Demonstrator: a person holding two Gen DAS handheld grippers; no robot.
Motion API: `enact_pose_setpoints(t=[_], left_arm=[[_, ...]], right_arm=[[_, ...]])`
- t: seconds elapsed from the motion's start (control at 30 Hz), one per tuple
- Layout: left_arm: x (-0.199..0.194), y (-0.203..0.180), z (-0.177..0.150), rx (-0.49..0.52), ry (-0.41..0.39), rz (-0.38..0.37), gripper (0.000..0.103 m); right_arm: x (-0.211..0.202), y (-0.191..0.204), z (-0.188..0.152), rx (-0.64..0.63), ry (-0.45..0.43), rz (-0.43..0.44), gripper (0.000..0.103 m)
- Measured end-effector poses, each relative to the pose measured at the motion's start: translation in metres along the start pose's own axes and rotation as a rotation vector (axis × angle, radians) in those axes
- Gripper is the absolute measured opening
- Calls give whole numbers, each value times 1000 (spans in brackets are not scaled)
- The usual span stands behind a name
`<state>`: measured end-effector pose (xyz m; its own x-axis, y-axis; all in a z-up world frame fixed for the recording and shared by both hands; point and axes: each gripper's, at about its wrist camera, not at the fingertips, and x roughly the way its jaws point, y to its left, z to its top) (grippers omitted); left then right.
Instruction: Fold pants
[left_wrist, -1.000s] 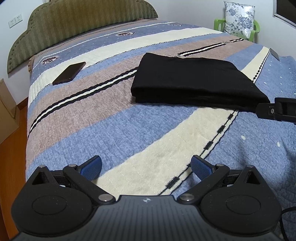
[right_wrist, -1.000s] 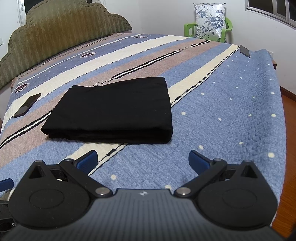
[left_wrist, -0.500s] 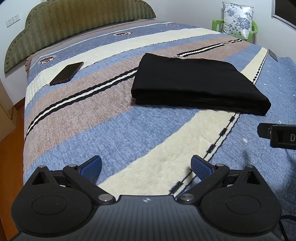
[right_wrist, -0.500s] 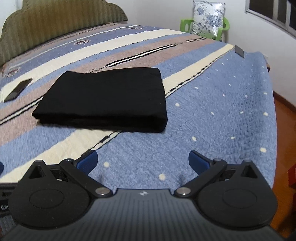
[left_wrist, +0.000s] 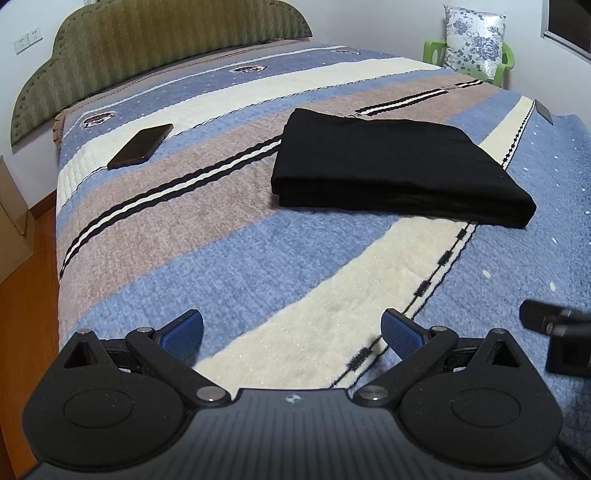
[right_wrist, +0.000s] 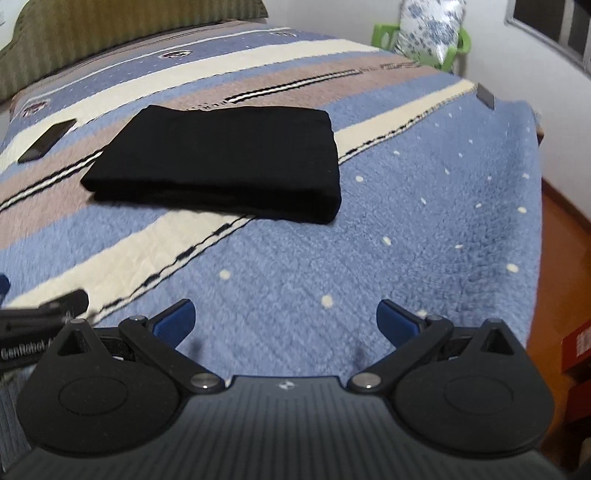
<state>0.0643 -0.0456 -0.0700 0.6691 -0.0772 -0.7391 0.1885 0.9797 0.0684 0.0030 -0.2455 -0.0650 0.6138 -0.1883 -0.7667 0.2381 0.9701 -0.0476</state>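
left wrist view shows the left gripper (left_wrist: 291, 330) with its blue pads spread wide and nothing between them, hanging over the near edge of the bed (left_wrist: 229, 258). the black pants (left_wrist: 388, 166), folded into a flat rectangle, lie toward the middle of the bed, well apart from the pads and ahead to their right. a phone (left_wrist: 141, 145) rests near the bed's left edge, close to the green headboard (left_wrist: 147, 48). right wrist view, slightly blurred, shows the right gripper (right_wrist: 285, 325) also spread and empty, with the pants (right_wrist: 229, 155) ahead to its left. a green chair (right_wrist: 454, 44) with a flowered cushion (right_wrist: 428, 29) stands past the far right corner.
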Motion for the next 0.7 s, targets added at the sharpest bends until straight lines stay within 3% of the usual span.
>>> enact_pose_setpoints(t=[0.33,0.7], left_arm=[[-14,-3,2,10,-18,8,103],[-16,-5,2,14,-17,27,103]], right_arm=[[-16,22,-11,-121,-94,-84,103],[-13,5,-9,-27,-73,-12,103]])
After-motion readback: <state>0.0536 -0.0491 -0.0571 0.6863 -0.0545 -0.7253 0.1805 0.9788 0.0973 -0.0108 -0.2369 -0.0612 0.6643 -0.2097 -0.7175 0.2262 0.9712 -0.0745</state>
